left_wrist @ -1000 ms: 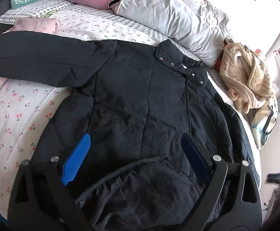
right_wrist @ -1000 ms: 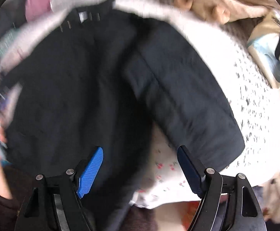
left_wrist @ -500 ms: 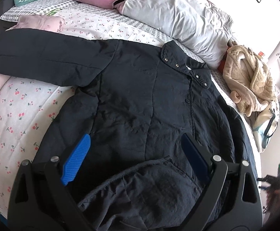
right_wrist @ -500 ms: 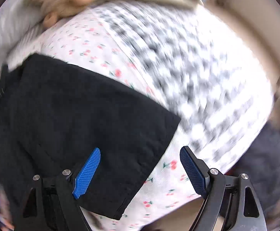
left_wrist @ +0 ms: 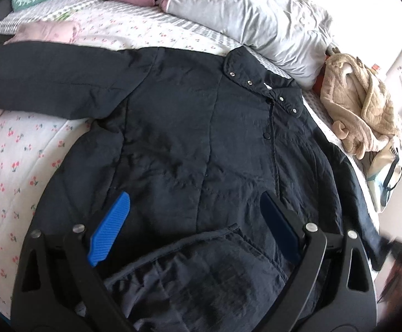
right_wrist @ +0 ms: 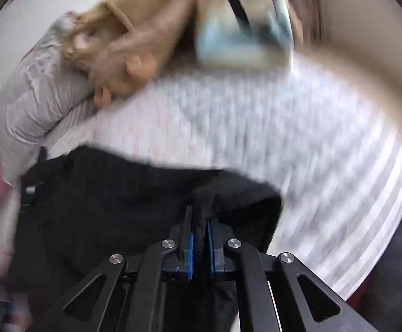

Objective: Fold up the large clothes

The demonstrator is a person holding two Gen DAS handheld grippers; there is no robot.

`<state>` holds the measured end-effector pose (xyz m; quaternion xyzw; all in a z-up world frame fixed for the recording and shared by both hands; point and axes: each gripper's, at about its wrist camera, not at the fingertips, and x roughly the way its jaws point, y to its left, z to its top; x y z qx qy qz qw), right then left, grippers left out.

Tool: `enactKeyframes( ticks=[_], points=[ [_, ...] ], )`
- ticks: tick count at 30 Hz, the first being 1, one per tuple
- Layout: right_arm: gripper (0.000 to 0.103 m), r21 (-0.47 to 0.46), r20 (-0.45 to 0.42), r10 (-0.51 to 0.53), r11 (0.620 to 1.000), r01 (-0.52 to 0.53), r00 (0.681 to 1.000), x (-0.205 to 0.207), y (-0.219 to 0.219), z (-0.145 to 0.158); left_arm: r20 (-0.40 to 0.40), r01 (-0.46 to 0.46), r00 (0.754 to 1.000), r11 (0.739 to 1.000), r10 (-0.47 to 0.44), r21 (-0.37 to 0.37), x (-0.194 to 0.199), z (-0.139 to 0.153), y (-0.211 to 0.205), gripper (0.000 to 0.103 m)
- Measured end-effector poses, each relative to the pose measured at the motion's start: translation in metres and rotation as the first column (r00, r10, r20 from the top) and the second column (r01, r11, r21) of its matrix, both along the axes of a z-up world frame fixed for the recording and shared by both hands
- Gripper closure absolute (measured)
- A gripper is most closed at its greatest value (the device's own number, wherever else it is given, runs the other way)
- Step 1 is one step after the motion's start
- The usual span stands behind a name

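The right claw (right_wrist: 199, 238) is pinching a fold of the black coat (left_wrist: 201, 138) (its sleeve end, blurred); the left claw (left_wrist: 198, 215) is hovering wide above the coat's hem. The coat is lying spread on the bed (left_wrist: 21, 152), below the grey pillow (left_wrist: 250, 19).

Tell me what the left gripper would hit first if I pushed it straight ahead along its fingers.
Most likely the black jacket: the open left gripper points down at its front panel, with a folded-over flap just under the fingers. Nothing else shows in between, though depth is hard to judge through the fisheye.
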<state>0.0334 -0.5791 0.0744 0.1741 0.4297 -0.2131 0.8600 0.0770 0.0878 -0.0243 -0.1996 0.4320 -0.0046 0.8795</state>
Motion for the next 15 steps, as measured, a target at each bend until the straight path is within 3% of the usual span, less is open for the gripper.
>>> enactKeyframes(
  ticks=[1, 3, 4, 5, 6, 8, 11, 13, 14, 15],
  points=[
    [0.097, -0.132, 0.012, 0.01, 0.991, -0.009, 1.0, 0.011, 0.002, 0.014, 0.006, 0.004, 1.0, 1.0, -0.004, 0.008, 0.001, 0.0, -0.002, 0.008],
    [0.097, -0.403, 0.03, 0.025, 0.915, -0.011, 0.999, 0.034, 0.005, 0.038, 0.012, 0.011, 1.0, 1.0, -0.012, 0.029, 0.002, -0.001, -0.006, 0.008],
    [0.097, -0.504, 0.03, 0.041, 0.863, -0.02, 0.999, 0.044, 0.004, 0.042, 0.012, 0.014, 1.0, 0.999, -0.015, 0.038, 0.003, -0.002, -0.009, 0.008],
    [0.097, -0.55, 0.021, 0.043, 0.835, -0.024, 0.999, 0.053, -0.003, 0.042, 0.012, 0.018, 1.0, 0.999, -0.019, 0.046, 0.004, -0.003, -0.011, 0.008],
    [0.097, -0.586, 0.006, 0.03, 0.81, -0.021, 1.0, 0.066, -0.01, 0.037, 0.009, 0.022, 1.0, 0.998, -0.023, 0.057, 0.005, -0.004, -0.013, 0.008],
    [0.097, -0.604, -0.024, -0.01, 0.797, -0.007, 1.0, 0.088, -0.027, 0.015, 0.001, 0.029, 1.0, 0.997, -0.03, 0.077, 0.009, -0.006, -0.018, 0.008],
    [0.094, -0.576, -0.146, -0.098, 0.817, -0.004, 0.984, 0.109, -0.058, -0.043, -0.008, 0.041, 0.999, 0.994, -0.041, 0.097, 0.014, -0.009, -0.024, 0.008],
    [0.085, -0.538, -0.262, -0.146, 0.843, -0.019, 0.954, 0.113, -0.073, -0.085, -0.016, 0.048, 0.999, 0.993, -0.046, 0.105, 0.016, -0.01, -0.026, 0.008],
    [0.083, -0.55, -0.259, -0.157, 0.835, -0.012, 0.953, 0.11, -0.073, -0.095, -0.02, 0.05, 0.999, 0.993, -0.048, 0.108, 0.017, -0.011, -0.026, 0.008],
    [0.076, -0.595, -0.242, -0.175, 0.804, -0.004, 0.954, 0.109, -0.068, -0.092, -0.025, 0.052, 0.998, 0.993, -0.049, 0.109, 0.018, -0.011, -0.027, 0.008]
  ],
)
